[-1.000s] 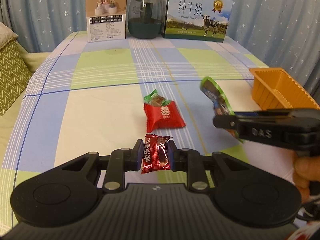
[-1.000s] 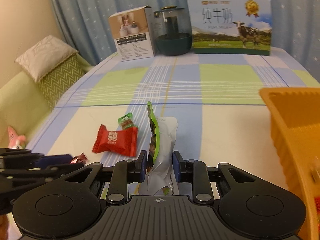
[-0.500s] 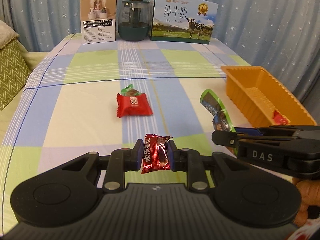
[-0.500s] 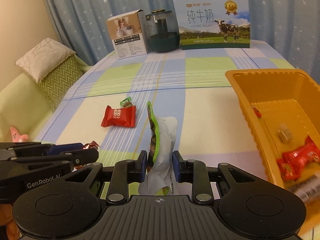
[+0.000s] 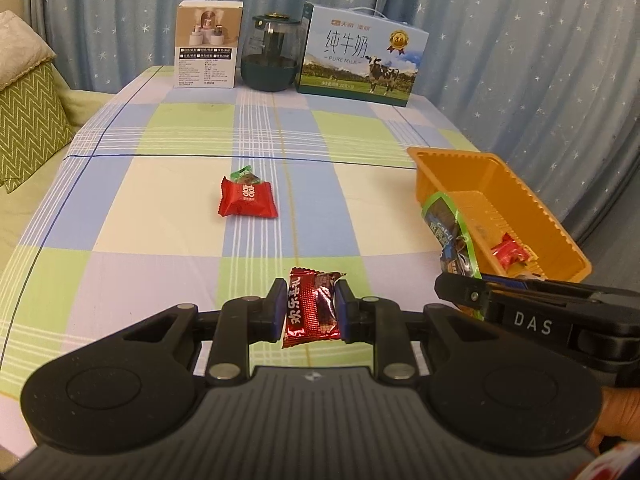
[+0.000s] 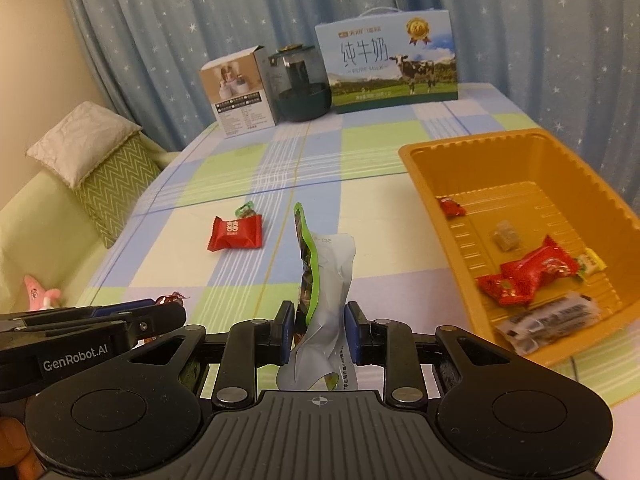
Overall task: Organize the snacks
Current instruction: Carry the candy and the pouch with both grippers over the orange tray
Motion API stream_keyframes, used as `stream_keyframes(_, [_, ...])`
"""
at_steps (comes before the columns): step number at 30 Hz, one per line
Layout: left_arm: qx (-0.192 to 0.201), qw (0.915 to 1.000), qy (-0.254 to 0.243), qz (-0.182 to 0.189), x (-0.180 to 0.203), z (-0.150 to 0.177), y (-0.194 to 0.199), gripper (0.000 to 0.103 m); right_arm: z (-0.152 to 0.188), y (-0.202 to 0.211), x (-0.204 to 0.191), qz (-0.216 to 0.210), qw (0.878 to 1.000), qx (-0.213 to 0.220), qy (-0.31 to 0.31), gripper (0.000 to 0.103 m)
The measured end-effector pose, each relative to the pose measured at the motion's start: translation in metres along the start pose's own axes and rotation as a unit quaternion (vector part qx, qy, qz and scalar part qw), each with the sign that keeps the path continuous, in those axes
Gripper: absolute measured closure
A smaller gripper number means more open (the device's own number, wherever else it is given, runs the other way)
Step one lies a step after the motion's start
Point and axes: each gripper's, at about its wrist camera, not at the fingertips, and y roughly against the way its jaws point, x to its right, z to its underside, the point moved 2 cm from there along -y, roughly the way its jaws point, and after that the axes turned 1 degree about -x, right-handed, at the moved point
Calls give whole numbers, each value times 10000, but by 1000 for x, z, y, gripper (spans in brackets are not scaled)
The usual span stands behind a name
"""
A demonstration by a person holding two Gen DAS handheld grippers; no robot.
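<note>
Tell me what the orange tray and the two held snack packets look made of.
Orange tray: seemingly thin moulded plastic, semi-gloss; ribbed floor, wavy rim.
Dark red packet in the left gripper: probably glossy metallised film; textured sparkle, crimped ends.
Green-edged pouch in the right gripper: soft laminated film, silvery back, crumpled.

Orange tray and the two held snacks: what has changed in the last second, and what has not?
Both tools pulled back from the far boxes and toward the orange tray, whose inside now shows. The right tool carries its green-edged pouch closer to it. The left tool keeps the dark red candy. The red packet on the cloth stayed put.
</note>
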Motion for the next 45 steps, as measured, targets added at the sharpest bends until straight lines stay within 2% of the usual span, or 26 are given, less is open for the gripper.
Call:
stream_keyframes(15, [21, 9998, -80, 158, 29, 12, 21, 81, 22, 48, 9, 159, 9998, 107, 96, 76])
stream_keyframes(27, [-7, 9986, -220, 481, 70, 11, 23, 81, 29, 86, 38, 519, 9982, 289, -1, 76])
stream_keyframes(45, [-37, 9928, -568, 1052, 144, -7, 8, 81, 16, 115, 100, 870, 9926, 525, -665, 76])
